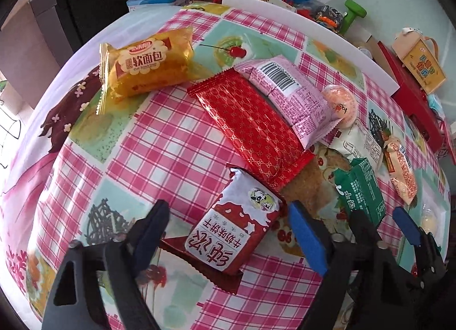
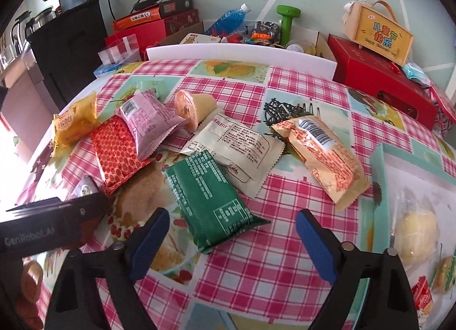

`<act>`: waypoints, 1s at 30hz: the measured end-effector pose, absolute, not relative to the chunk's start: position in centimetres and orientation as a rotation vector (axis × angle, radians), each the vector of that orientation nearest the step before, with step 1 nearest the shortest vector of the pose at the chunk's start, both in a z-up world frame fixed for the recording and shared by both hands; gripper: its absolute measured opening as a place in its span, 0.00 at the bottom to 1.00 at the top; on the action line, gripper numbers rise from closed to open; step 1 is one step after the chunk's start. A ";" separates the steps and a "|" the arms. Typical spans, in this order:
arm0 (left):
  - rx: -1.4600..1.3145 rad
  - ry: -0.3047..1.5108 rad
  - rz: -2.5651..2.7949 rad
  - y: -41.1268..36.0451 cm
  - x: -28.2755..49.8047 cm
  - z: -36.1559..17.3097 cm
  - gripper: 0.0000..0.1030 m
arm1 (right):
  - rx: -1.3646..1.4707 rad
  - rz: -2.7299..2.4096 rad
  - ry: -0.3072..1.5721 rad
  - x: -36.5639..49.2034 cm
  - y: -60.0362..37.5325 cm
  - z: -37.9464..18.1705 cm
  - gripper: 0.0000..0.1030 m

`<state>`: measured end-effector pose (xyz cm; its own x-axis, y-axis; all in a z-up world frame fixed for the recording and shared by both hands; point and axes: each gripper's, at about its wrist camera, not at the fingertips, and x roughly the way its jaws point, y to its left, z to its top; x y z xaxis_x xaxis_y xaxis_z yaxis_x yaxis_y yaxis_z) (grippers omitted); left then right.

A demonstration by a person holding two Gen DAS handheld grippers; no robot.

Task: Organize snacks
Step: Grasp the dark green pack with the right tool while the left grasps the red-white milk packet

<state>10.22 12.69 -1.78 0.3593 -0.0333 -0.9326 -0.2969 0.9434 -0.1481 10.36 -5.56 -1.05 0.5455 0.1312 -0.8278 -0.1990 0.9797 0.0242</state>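
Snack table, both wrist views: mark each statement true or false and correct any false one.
1. The pink packet lies partly on the red patterned packet. True.
2. The green packet stands upright. False: it lies flat.
3. The left gripper has a red-and-white biscuit packet between its fingers. True.
4. The yellow bread packet lies on the pink packet. False: it lies apart, on the tablecloth.
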 end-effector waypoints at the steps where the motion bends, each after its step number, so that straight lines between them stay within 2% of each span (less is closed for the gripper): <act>1: -0.320 1.196 0.166 12.6 10.2 -1.9 0.78 | -0.074 0.204 0.976 10.4 -5.4 -1.1 0.86; 5: -0.349 1.185 0.133 12.3 10.1 -2.0 0.61 | -0.094 0.223 0.975 10.6 -4.6 -1.4 0.74; 8: -0.348 1.184 0.132 12.3 10.0 -1.9 0.57 | -0.092 0.222 0.978 10.6 -4.5 -1.6 0.65; 12: -0.359 1.182 0.121 12.2 10.2 -1.9 0.48 | -0.074 0.220 0.972 10.5 -4.8 -1.5 0.59; 14: -0.352 1.180 0.123 12.1 10.0 -1.8 0.48 | -0.063 0.228 0.970 10.4 -4.9 -1.3 0.45; 15: -0.350 1.180 0.124 12.1 9.9 -1.8 0.48 | -0.055 0.229 0.973 10.4 -5.0 -1.3 0.42; 30: -0.326 1.162 0.047 9.1 9.0 -1.2 0.44 | 0.009 0.179 1.005 8.2 -8.1 -0.9 0.41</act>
